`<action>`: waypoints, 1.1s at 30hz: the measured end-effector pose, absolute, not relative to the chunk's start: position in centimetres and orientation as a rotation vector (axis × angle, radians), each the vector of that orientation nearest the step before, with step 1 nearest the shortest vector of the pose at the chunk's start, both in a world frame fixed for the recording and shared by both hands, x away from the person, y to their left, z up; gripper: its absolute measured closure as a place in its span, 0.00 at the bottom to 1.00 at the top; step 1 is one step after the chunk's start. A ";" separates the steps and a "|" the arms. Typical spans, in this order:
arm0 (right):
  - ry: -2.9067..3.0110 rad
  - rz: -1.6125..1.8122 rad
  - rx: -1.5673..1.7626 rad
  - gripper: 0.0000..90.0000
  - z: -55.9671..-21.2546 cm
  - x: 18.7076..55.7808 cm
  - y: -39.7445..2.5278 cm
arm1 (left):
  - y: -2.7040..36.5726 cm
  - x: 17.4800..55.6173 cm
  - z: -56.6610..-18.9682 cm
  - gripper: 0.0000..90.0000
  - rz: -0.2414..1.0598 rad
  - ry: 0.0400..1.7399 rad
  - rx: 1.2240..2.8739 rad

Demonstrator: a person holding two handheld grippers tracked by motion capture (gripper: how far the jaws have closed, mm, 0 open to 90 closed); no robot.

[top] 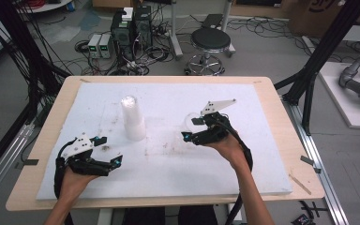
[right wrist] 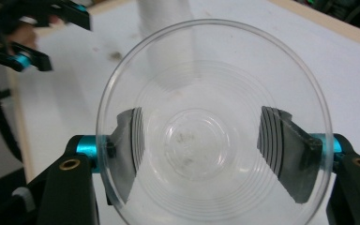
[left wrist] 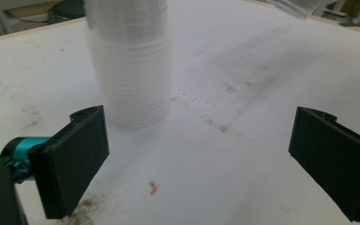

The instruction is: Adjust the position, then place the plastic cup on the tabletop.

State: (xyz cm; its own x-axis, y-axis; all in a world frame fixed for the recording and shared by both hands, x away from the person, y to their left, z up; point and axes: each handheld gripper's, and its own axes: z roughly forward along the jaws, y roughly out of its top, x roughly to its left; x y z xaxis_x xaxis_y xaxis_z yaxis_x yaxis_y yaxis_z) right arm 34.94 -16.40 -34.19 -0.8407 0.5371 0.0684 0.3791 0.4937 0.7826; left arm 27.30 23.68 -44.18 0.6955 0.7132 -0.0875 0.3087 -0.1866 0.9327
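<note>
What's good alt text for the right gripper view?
A clear, round plastic cup is clamped between the right gripper's two black fingers, its open mouth facing the camera. Behind it lie a white foam board and, top left, the left gripper.

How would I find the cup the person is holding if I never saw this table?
Find the white board covering the table. On its right side, the right gripper clamps one clear cup. Unlike the upside-down cup stack standing mid-board, it is single and lifted.

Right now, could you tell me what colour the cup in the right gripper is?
Clear, see-through plastic cup, no colour; the right gripper view shows it best.
</note>
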 end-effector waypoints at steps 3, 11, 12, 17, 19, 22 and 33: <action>2.560 1.170 0.825 0.36 -33.9 35.3 -15.9 | 23.9 27.3 -45.0 0.06 0.447 0.840 1.769; 2.559 1.143 0.843 0.36 -33.5 35.3 -15.3 | 24.4 27.3 -45.6 0.06 0.447 0.855 1.742; 2.559 1.143 0.844 0.36 -33.5 35.3 -15.2 | 24.4 27.4 -45.6 0.06 0.444 0.851 1.743; 2.559 1.136 0.855 0.36 -33.6 35.5 -15.2 | 24.6 27.4 -45.7 0.06 0.450 0.854 1.727; 2.556 1.131 0.862 0.36 -33.6 35.5 -15.3 | 24.7 27.4 -45.7 0.06 0.453 0.853 1.726; 2.556 1.131 0.860 0.36 -33.6 35.6 -15.3 | 24.6 27.4 -45.7 0.06 0.447 0.855 1.722; 2.557 1.080 0.875 0.36 -34.0 36.0 -14.9 | 24.7 27.6 -46.3 0.06 0.455 0.873 1.721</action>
State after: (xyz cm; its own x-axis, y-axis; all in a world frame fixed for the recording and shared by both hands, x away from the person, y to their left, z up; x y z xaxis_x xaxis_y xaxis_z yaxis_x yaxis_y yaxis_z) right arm 36.00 -14.89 -34.04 -0.7949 0.6064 0.0190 0.4365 0.5498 0.7122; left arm 27.61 24.66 -46.34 0.6545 0.7458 -0.1243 0.3248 -0.1290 0.9369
